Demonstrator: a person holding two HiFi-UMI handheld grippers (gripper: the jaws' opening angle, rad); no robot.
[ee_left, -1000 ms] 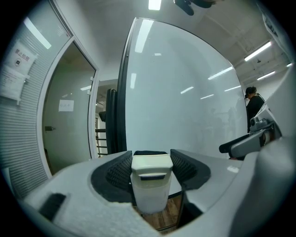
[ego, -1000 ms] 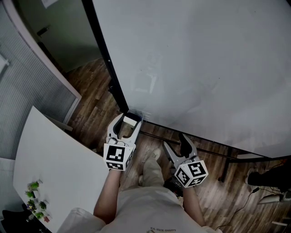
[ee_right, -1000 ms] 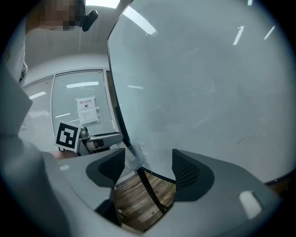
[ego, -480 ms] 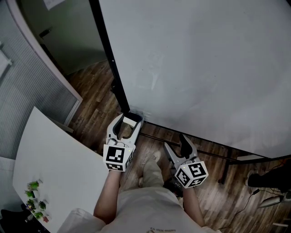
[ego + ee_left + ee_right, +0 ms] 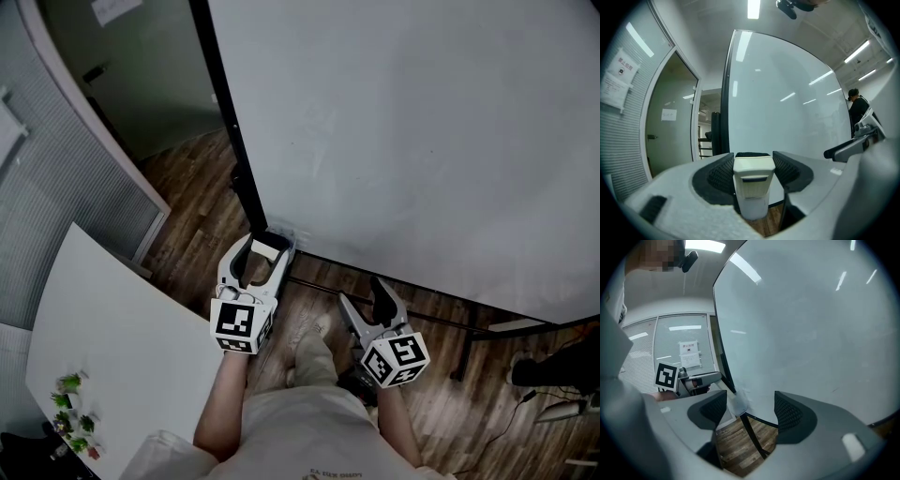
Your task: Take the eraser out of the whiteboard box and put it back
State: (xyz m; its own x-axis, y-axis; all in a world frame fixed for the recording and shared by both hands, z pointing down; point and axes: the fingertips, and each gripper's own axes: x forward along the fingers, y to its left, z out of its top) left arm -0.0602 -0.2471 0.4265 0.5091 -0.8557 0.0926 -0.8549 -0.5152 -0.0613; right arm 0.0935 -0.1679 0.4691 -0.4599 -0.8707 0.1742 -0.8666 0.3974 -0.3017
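Ahead, we face the big whiteboard [image 5: 403, 141], its black frame standing on the wood floor [image 5: 197, 197], with a white table [image 5: 112, 347] off to our left. Our right gripper [image 5: 364, 294] hangs empty before the board, jaws wide apart. Our left gripper [image 5: 262, 251] sits at the board's lower left corner, just by the small clear whiteboard box [image 5: 738, 402]. Its jaws stand partly open, pads pressed on both sides of the cream eraser [image 5: 753, 178], upright between them.

Person: pale short-sleeved T-shirt [image 5: 309, 433], light trousers [image 5: 315, 358] | left gripper [image 5: 265, 247], right gripper [image 5: 364, 292]: pale grey plastic shells, black ribbed pads [image 5: 723, 174] | each with a white cube [image 5: 236, 324] bearing black square markers
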